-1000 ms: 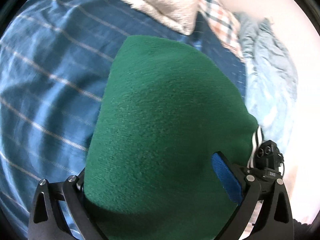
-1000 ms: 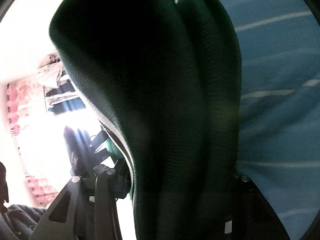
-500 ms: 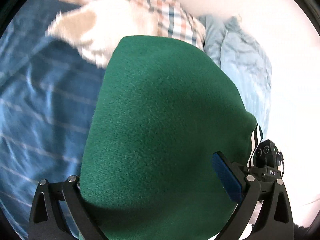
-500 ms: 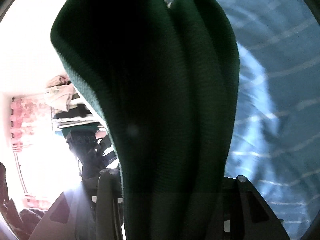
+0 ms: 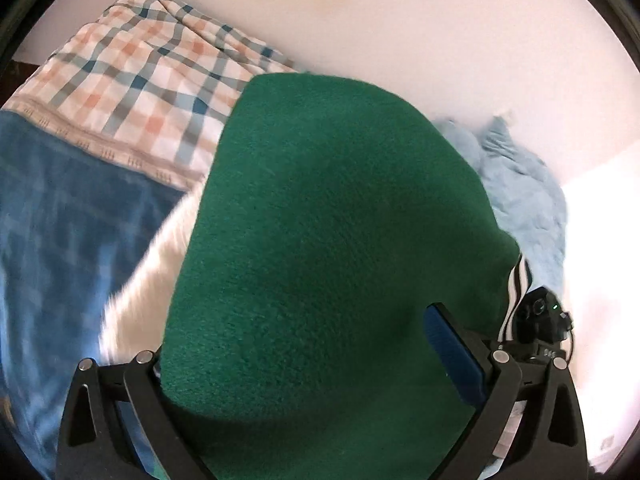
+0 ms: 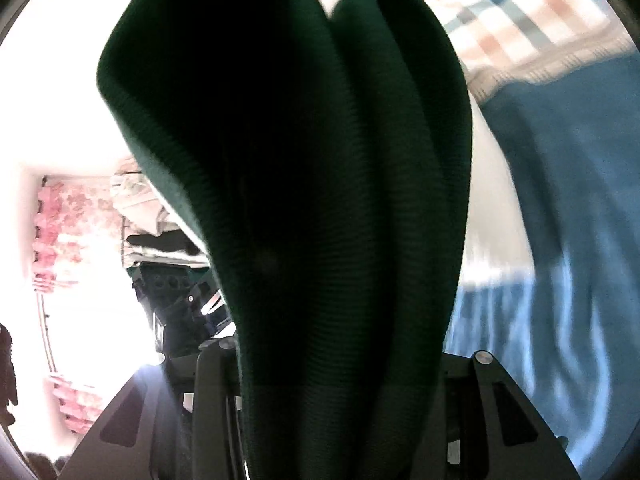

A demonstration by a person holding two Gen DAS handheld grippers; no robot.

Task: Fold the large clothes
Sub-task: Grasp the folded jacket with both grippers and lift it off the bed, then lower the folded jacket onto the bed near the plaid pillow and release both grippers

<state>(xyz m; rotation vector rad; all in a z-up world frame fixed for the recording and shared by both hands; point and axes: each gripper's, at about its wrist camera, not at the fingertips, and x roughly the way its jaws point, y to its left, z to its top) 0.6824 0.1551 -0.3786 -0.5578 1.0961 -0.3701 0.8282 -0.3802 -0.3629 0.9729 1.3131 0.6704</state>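
your left gripper (image 5: 320,392) is clamped on a thick fold of the green fleece garment (image 5: 332,240), which bulges up between its fingers and fills most of that view. your right gripper (image 6: 340,400) pinches two ribbed folds of the same garment (image 6: 304,184), held upright. the garment is above a blue striped bedsheet (image 5: 60,248), with a checked pillow (image 5: 152,80) and a crumpled light blue cloth (image 5: 524,200) by the wall.

window (image 6: 92,320) glare blown out | green garment (image 6: 300,200) backlit, near-black | bedding motion-blurred | fisheye edges
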